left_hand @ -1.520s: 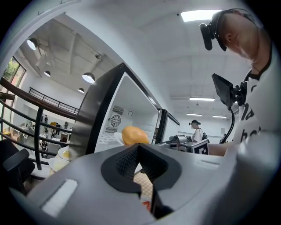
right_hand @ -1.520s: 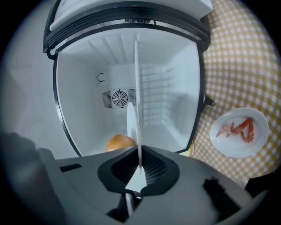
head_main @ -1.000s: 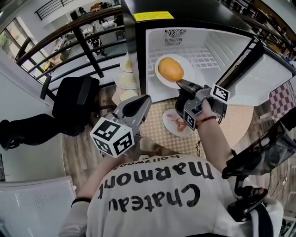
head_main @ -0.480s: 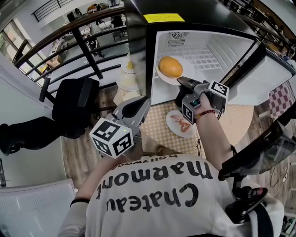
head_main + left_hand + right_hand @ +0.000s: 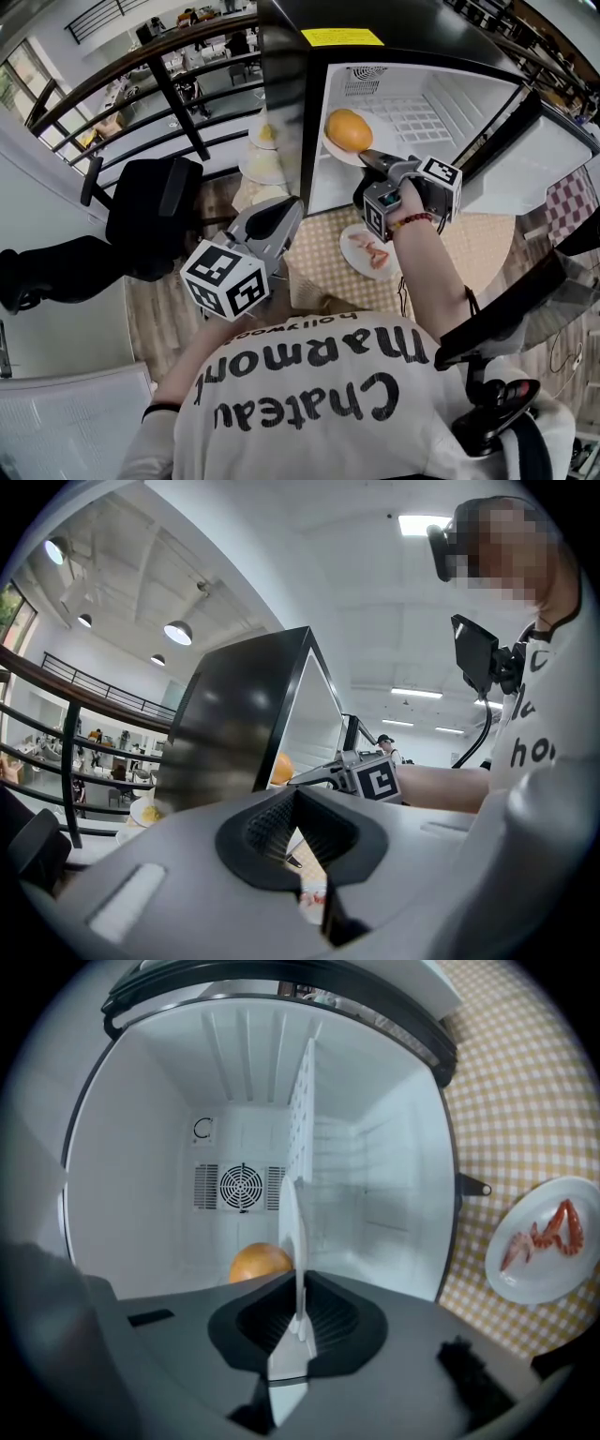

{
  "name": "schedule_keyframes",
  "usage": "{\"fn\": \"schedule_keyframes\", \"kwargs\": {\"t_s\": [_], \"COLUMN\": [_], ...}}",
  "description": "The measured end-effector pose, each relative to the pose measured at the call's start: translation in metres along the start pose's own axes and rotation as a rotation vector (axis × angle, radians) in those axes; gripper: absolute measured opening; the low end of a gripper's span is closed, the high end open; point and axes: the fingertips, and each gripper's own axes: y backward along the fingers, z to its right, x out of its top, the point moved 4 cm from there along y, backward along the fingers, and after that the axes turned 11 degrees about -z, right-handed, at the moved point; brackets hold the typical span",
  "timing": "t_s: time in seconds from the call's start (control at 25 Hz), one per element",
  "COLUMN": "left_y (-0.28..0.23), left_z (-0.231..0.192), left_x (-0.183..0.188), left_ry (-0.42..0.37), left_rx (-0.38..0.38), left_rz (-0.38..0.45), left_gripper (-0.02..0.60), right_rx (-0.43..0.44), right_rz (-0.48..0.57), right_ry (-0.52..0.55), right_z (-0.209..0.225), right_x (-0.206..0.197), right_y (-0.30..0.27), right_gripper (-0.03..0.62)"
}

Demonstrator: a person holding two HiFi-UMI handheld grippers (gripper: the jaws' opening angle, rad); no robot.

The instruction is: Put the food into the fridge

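My right gripper (image 5: pixel 367 156) is shut on the rim of a white plate (image 5: pixel 336 146) that carries an orange bun (image 5: pixel 349 129). Plate and bun sit inside the mouth of the open black fridge (image 5: pixel 281 84), just above its white floor. In the right gripper view the plate (image 5: pixel 292 1232) stands edge-on between the jaws of the right gripper (image 5: pixel 298 1321), with the bun (image 5: pixel 260 1262) to its left. A second white plate with shrimp (image 5: pixel 367 250) lies on the checked tablecloth in front of the fridge. The left gripper (image 5: pixel 292 204) hovers shut and empty at the table's left edge.
The fridge door (image 5: pixel 544 159) stands open to the right. A black office chair (image 5: pixel 150 211) is on the floor to the left. Plates of food (image 5: pixel 261 164) sit on a small table beside the fridge. A fan grille (image 5: pixel 242 1185) marks the fridge's back wall.
My right gripper has carried the plate with the bun forward, from the fridge's opening deeper inside. The left gripper has barely moved.
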Motion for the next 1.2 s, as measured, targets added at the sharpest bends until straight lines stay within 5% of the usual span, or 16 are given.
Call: {"fn": "schedule_keyframes", "kwargs": {"t_s": [0.96, 1.2], "left_y": [0.017, 0.017], "left_z": [-0.008, -0.006], "left_x": [-0.007, -0.006], "left_ry": [0.015, 0.010], "left_rx": [0.034, 0.039], "left_rz": [0.006, 0.001], "left_gripper": [0.008, 0.007], "right_rx": [0.001, 0.038], "right_rz": [0.045, 0.043], "right_ry": [0.028, 0.012], "right_z": [-0.006, -0.004], "right_x": [0.002, 0.001], "right_y": [-0.015, -0.011], "right_gripper": [0.029, 0.083]}}
